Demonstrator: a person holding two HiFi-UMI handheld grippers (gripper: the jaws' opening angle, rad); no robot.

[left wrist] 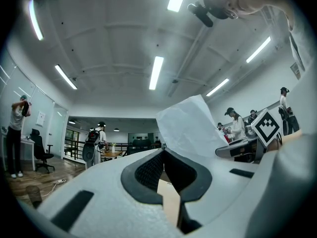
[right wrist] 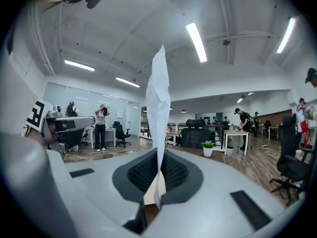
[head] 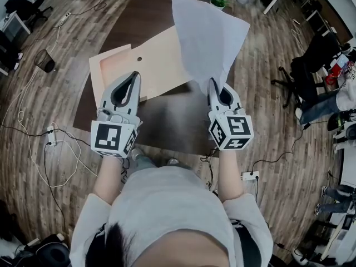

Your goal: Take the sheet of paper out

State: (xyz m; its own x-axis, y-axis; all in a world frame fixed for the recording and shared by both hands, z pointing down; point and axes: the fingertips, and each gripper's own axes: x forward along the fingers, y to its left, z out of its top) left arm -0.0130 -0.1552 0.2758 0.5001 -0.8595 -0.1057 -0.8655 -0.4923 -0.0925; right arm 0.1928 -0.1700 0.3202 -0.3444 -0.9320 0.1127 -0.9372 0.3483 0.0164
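Observation:
A large tan envelope (head: 158, 60) lies flat on the dark brown table (head: 167, 124). My left gripper (head: 135, 74) is shut on the envelope's near edge; in the left gripper view a tan strip of the envelope (left wrist: 171, 203) is pinched between the jaws of that gripper (left wrist: 167, 190). The white sheet of paper (head: 208, 35) stands raised above the table, apart from the envelope. My right gripper (head: 213, 83) is shut on its bottom corner. Seen edge-on in the right gripper view, the sheet (right wrist: 158, 108) rises from the closed gripper (right wrist: 156, 185). The sheet (left wrist: 188, 125) also shows right of the left jaws.
A small potted plant (head: 218, 0) stands at the table's far end. Cables and a power strip (head: 248, 176) lie on the wood floor around the table. An office chair (head: 311, 60) is at the right, and several people stand about the room.

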